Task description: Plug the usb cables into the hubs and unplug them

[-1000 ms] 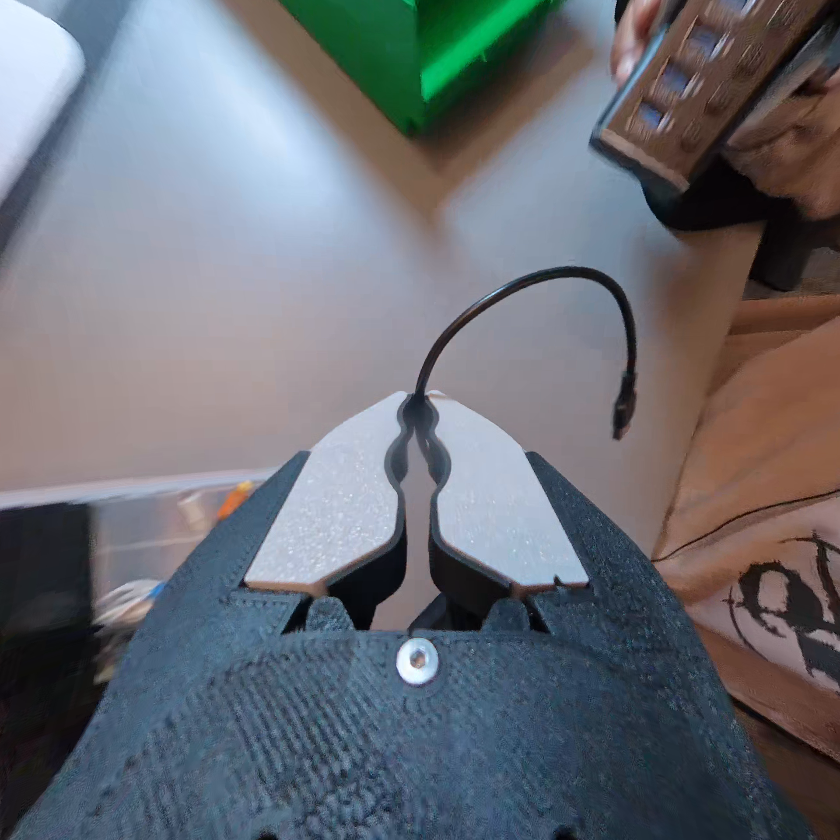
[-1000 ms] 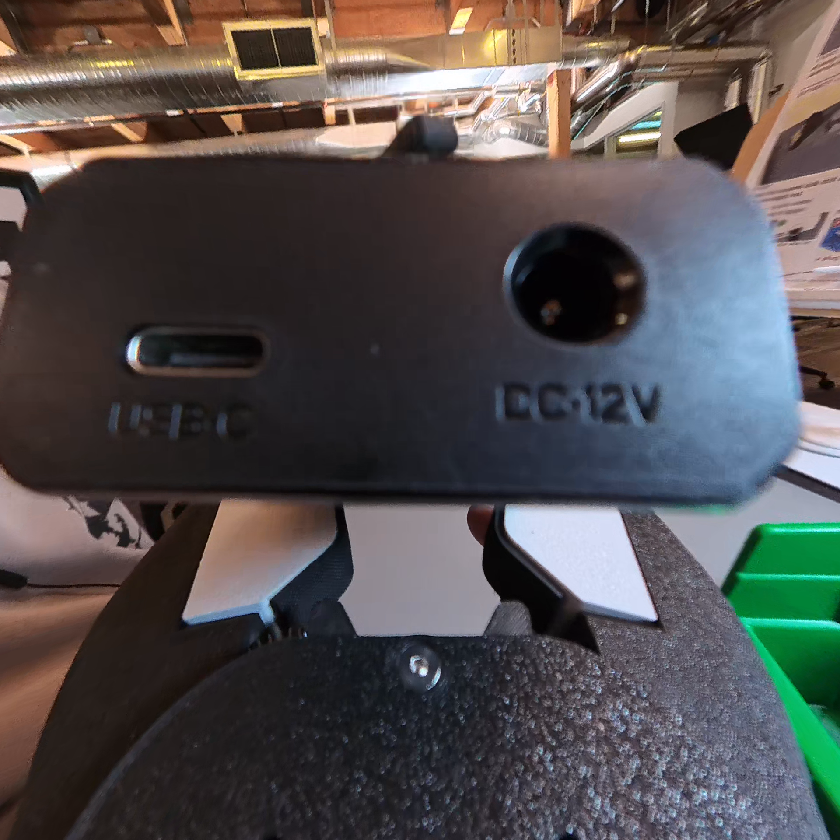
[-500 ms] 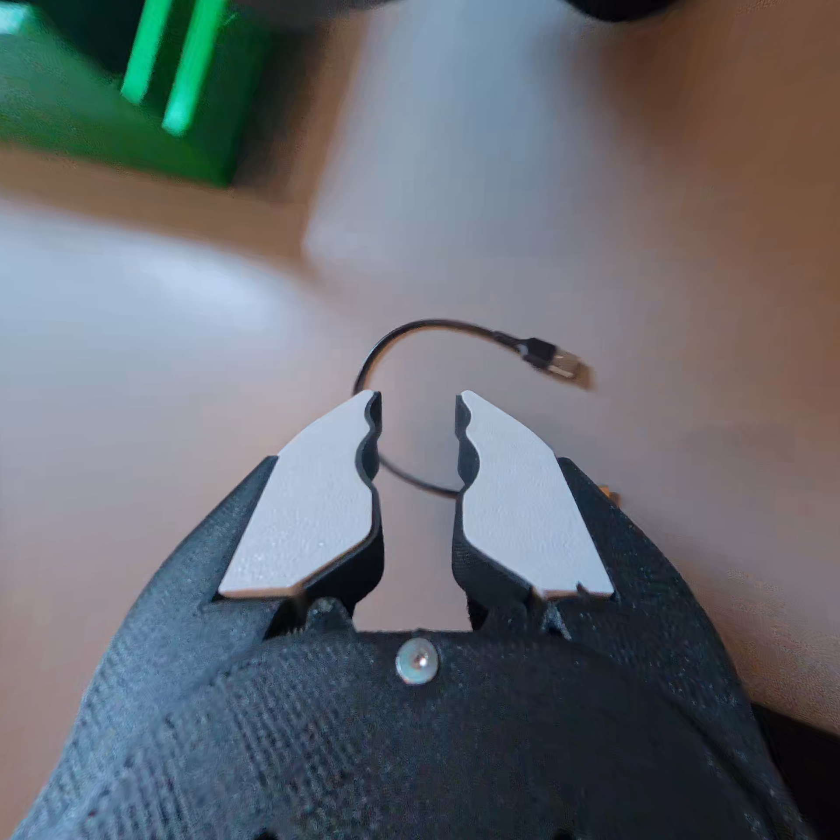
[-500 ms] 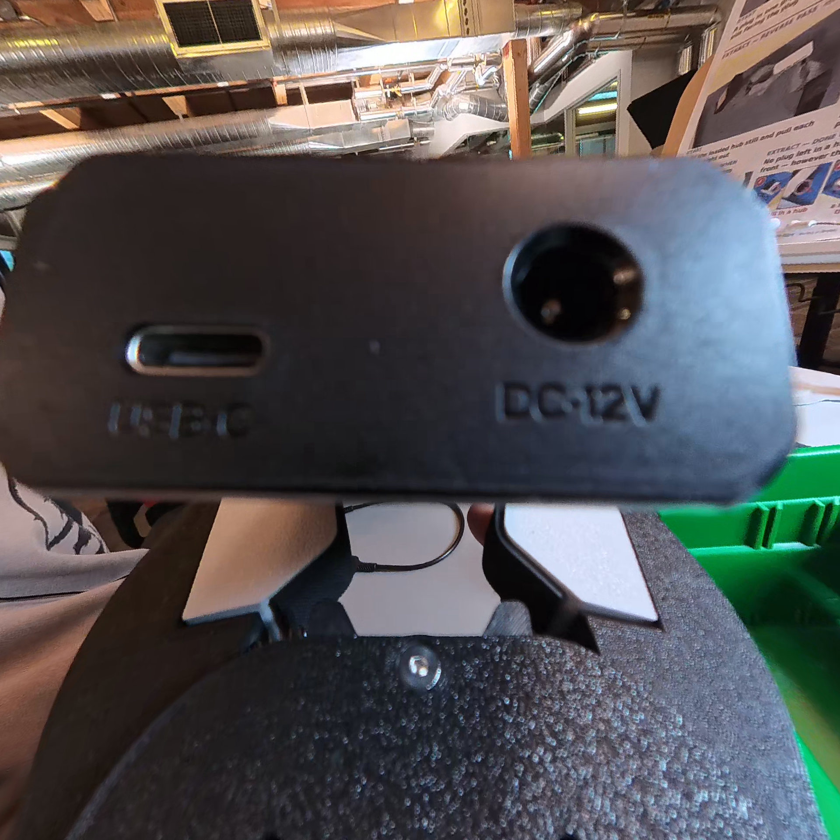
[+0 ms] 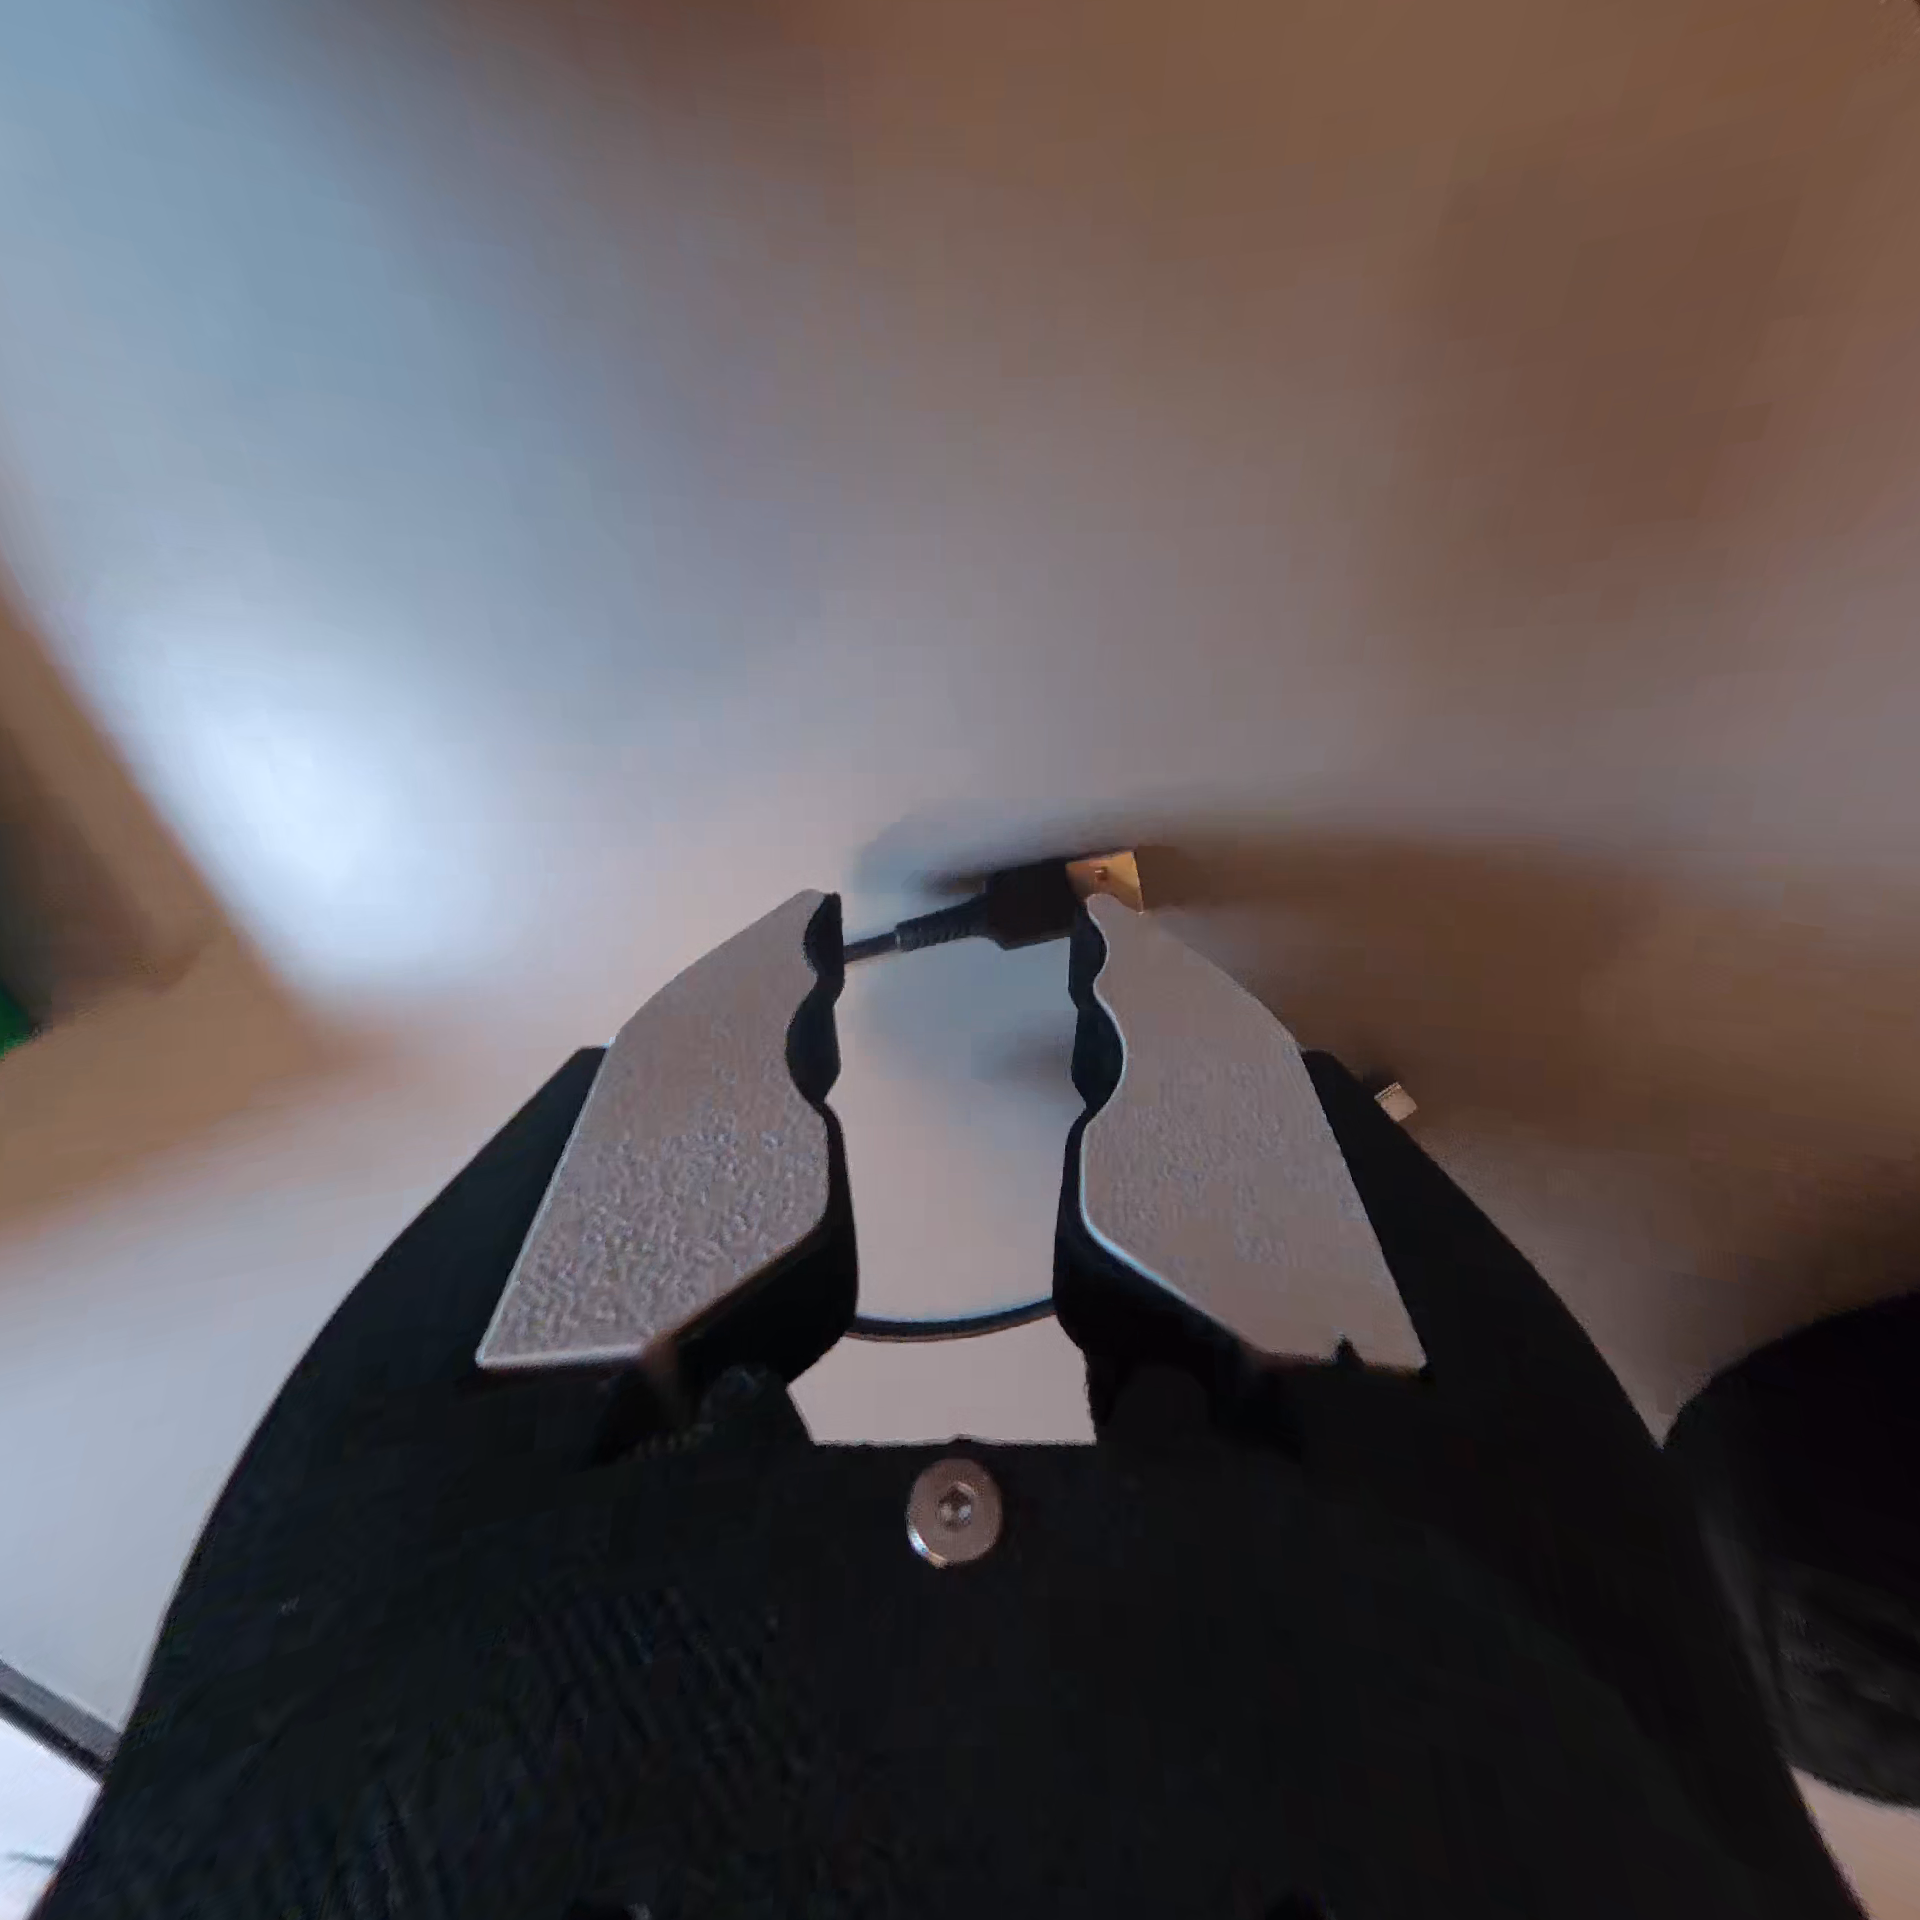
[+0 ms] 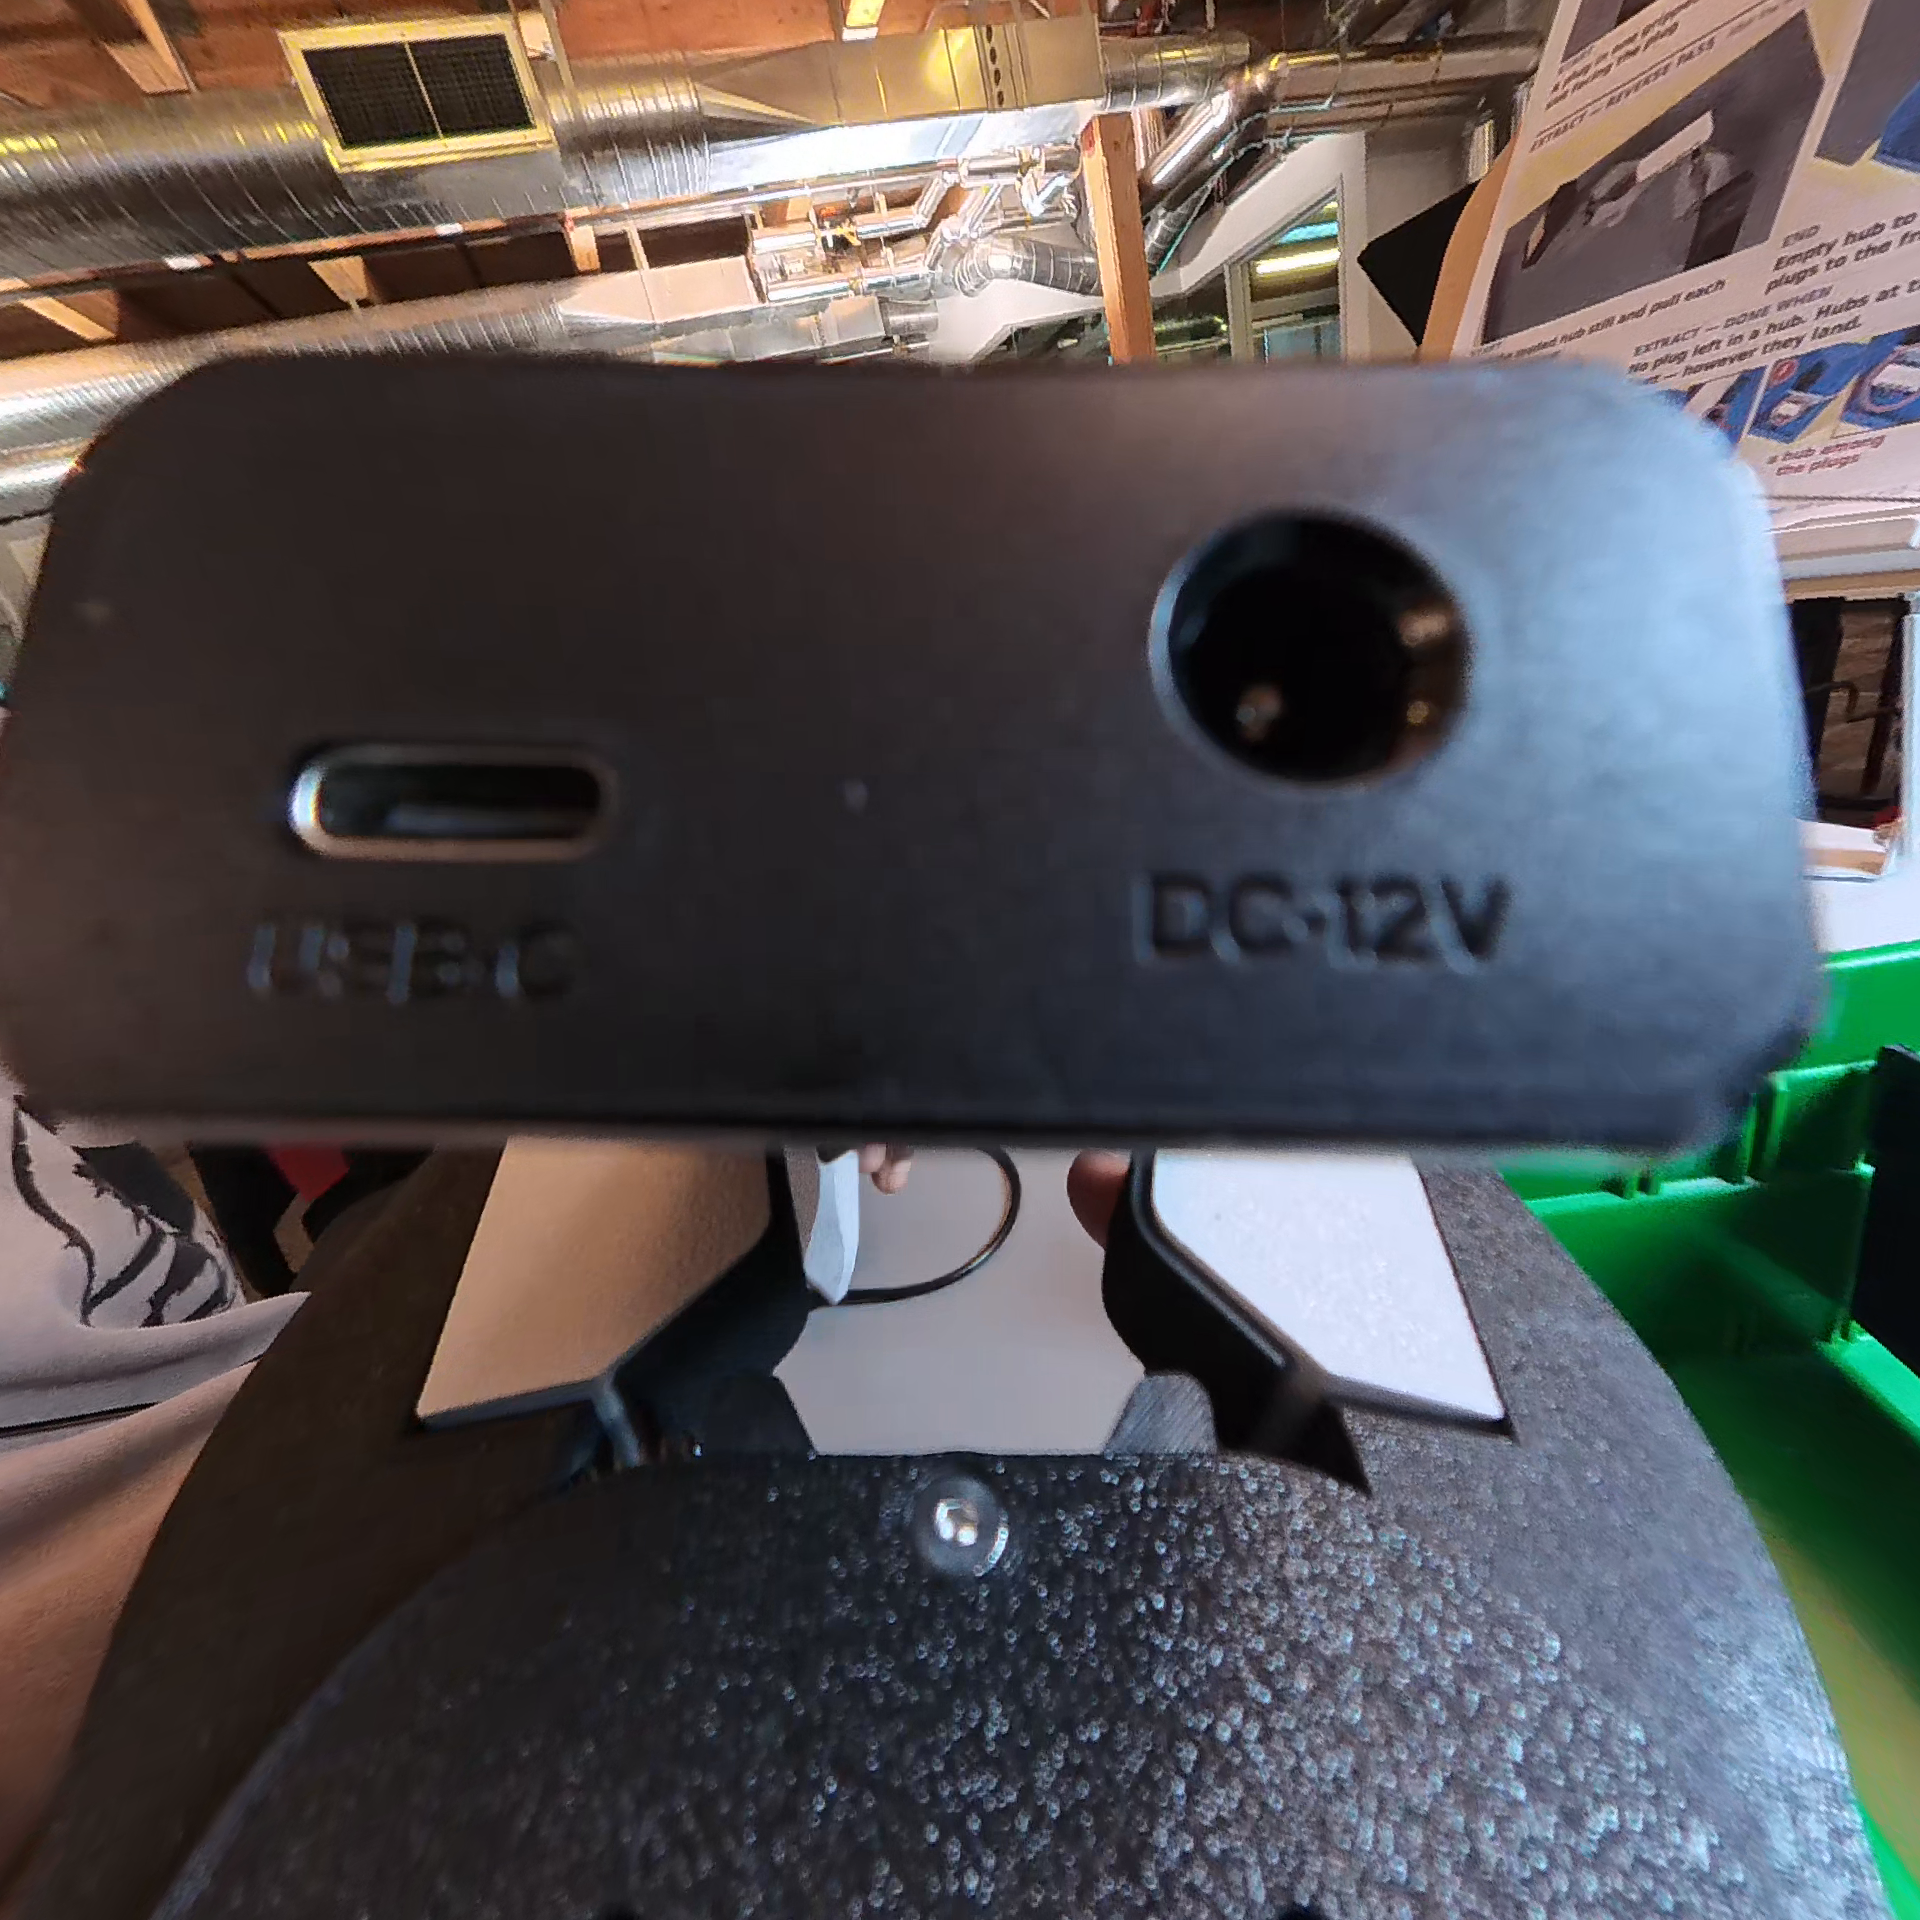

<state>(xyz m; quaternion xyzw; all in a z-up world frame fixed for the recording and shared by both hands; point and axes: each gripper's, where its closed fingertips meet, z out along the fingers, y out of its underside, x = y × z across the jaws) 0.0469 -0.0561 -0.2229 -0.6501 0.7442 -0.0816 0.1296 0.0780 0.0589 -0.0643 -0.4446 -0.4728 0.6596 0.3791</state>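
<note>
The left wrist view looks steeply down, close over the pale table (image 5: 1039, 468). The right wrist view faces level, its upper half blocked by the hub (image 6: 904, 748) at twelve o'clock. Both see the looped black cable (image 5: 935, 1328) (image 6: 977, 1262).

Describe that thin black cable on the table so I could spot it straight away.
Start at the pale table, then find the left hand-held gripper, whose two grey fingers stand open over it. The short black cable curls in a loop between them. It ends in a black plug with a metal tip, the only loose wire there.
</note>
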